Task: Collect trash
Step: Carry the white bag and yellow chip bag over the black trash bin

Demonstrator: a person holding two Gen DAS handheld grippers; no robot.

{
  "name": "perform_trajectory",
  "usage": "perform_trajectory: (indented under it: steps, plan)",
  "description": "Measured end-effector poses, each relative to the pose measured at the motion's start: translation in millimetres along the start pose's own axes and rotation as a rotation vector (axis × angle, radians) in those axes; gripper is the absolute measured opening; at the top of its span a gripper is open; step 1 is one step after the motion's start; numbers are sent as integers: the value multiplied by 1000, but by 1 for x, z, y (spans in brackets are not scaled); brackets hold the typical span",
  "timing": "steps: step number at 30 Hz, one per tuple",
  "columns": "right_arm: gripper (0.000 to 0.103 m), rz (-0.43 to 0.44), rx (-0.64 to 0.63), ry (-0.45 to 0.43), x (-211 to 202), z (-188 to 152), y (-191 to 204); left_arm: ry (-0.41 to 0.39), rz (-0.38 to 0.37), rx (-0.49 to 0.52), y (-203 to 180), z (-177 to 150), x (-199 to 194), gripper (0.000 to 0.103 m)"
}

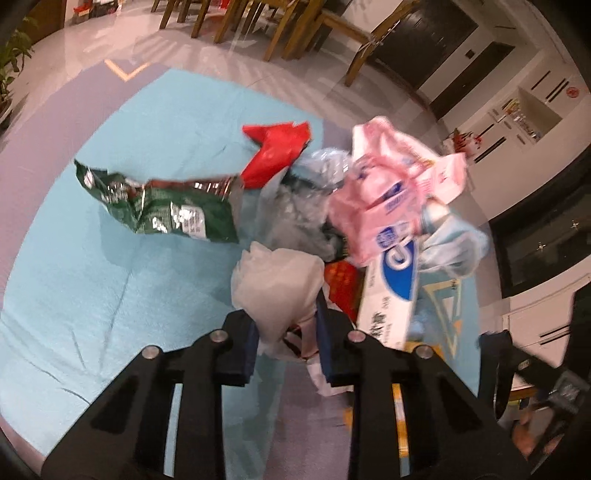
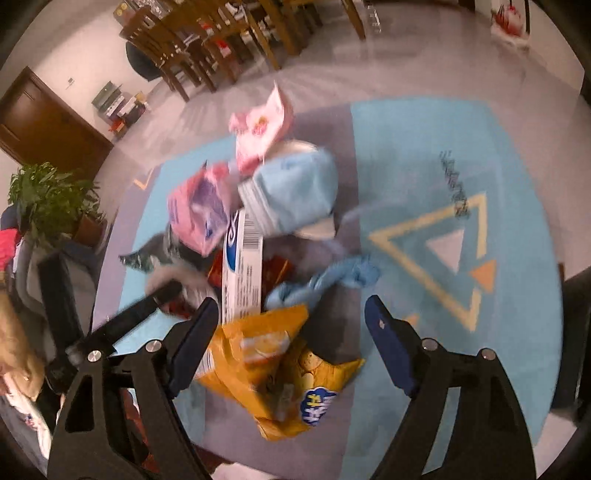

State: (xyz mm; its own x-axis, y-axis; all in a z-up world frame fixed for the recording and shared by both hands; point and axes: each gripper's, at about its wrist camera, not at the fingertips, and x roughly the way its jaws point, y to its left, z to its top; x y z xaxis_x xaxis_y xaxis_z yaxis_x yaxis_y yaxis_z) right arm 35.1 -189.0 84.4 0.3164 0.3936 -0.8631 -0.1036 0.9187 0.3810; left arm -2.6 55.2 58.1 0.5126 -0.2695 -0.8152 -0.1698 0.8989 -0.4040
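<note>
Trash lies heaped on a light-blue rug (image 1: 110, 280). My left gripper (image 1: 284, 328) is shut on a crumpled white bag (image 1: 277, 284) at the near edge of the heap. Beyond it lie a green snack bag (image 1: 166, 206), a red wrapper (image 1: 277, 151), clear plastic (image 1: 306, 199), pink wrapping (image 1: 388, 192) and a white-and-blue box (image 1: 391, 291). In the right wrist view my right gripper (image 2: 291, 302) stands open over a yellow chip bag (image 2: 273, 369), which lies between its fingers, close to the left pad. Ahead are the box (image 2: 243, 273), pink packs (image 2: 199, 210) and a light-blue pack (image 2: 295, 192).
Wooden chairs (image 1: 295, 33) stand on the shiny floor past the rug. A potted plant (image 2: 51, 199) and a brown door (image 2: 44, 122) are at the left, white cabinets (image 1: 517, 122) at the right. The rug's yellow triangle pattern (image 2: 443, 258) lies right of the heap.
</note>
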Motion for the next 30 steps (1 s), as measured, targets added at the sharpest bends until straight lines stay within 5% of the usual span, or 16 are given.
perform_trajectory:
  steps: [5,16,19,20,24,30]
  plan:
    - [81,54,17,48,-2,-17,-2,-51,-8,15,-5,1,-21,27]
    - [87,-102,-253,78,20,-52,41,-106,-17,-1,4,-1,-48,27]
    - [52,-99,-248,128,33,-50,36,-108,-32,0,2,-2,-49,27]
    - [24,-89,-241,144,35,-50,34,-111,-37,5,2,-2,-50,27]
    - [21,-44,-224,94,11,-46,21,-128,-45,7,0,-1,-54,27]
    - [20,-5,-168,-103,-65,-24,-4,-174,-106,53,-31,1,-71,27]
